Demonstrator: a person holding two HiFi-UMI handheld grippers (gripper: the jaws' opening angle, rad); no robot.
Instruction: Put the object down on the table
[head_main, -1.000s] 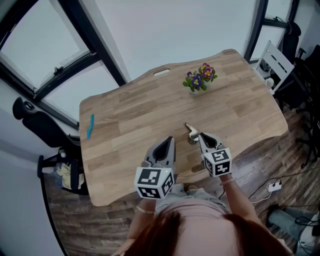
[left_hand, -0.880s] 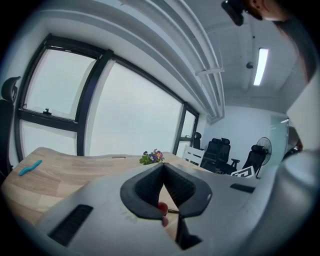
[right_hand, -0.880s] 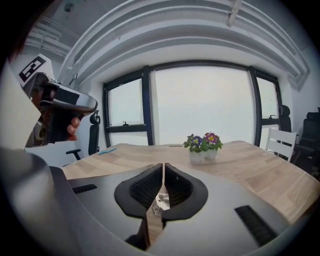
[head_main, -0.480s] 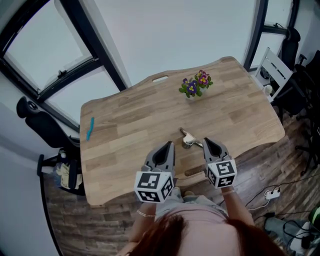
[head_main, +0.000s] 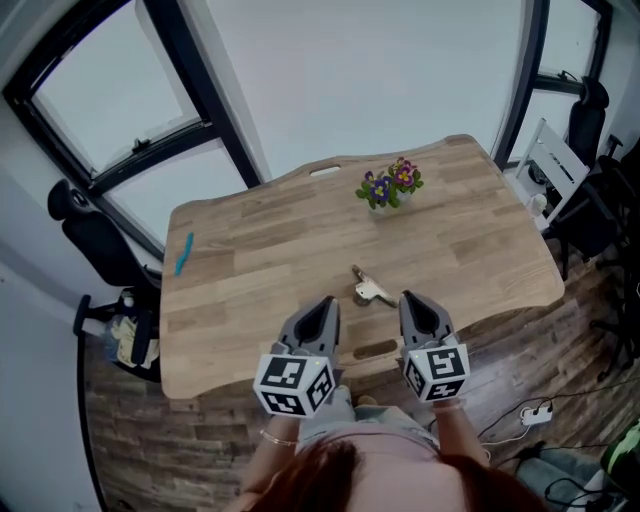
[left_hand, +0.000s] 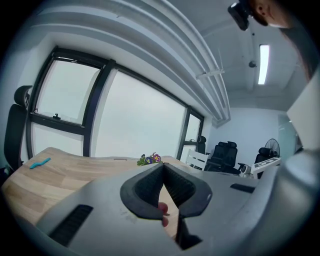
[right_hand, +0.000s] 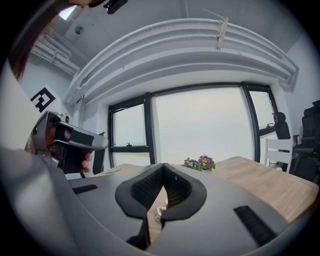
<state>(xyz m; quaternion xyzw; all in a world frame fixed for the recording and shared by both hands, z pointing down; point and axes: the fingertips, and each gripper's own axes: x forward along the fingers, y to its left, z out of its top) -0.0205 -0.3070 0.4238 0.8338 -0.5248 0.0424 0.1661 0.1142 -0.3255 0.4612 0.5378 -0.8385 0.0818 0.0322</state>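
The left gripper (head_main: 327, 302) and right gripper (head_main: 408, 298) both have jaws together, holding nothing. The object (head_main: 366, 291) lies on the table (head_main: 250, 250), just ahead of both grippers, touching neither

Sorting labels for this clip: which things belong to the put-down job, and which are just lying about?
Job: small metal object, lying on the table; right tool, shut, empty.
Lying about: potted flowers; blue item; white chair; left tool, shut, idle.
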